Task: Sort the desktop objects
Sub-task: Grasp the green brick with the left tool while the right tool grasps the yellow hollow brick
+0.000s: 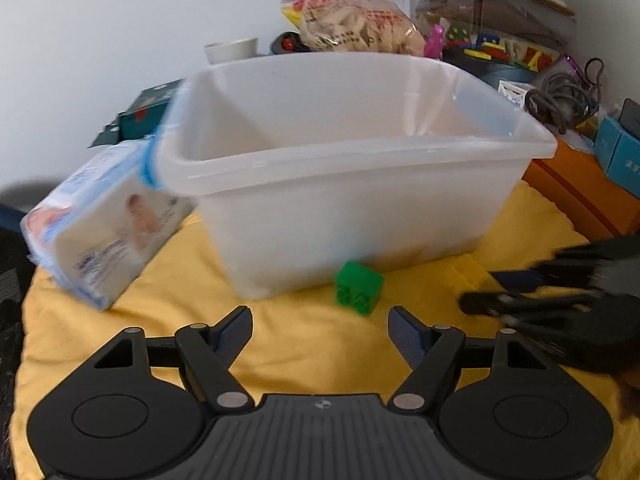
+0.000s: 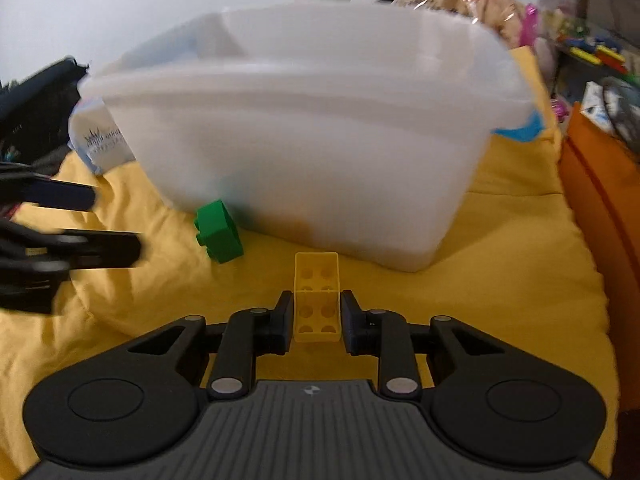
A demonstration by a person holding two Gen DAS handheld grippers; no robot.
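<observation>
Yellow plastic sits pinched between the right tongs (image 2: 315, 316): a long yellow brick (image 2: 316, 298) with rows of round sockets facing the camera, clamped across its narrow sides so the flat dark pads bear on smooth parallel walls. It is held low over the yellow cloth (image 2: 500, 280), just in front of the bin (image 2: 304, 128), and a lift over the rim looks like the next thing called for.

A green brick (image 1: 359, 288) is seen lying on its side on the cloth, studs pointing toward the camera, close against the foot of the bin's near wall. The left tongs (image 1: 320, 330) are spread wide and empty, aimed at it from just short, an approach suited to closing across its flat sides.

The bin is translucent white plastic, rounded at the corners, with a rolled lip and a divider inside; what it holds cannot be made out through the cloudy wall. It is placed centrally, within reach of both tongs.

A soft pack of wipes (image 1: 100, 224) in glossy film is propped against the bin's left corner. The cloth over the counter is rumpled and padded, so bricks may tip on it. Behind, a crinkled snack bag (image 1: 352, 24) and a coiled cable (image 1: 560, 100) are noted.
</observation>
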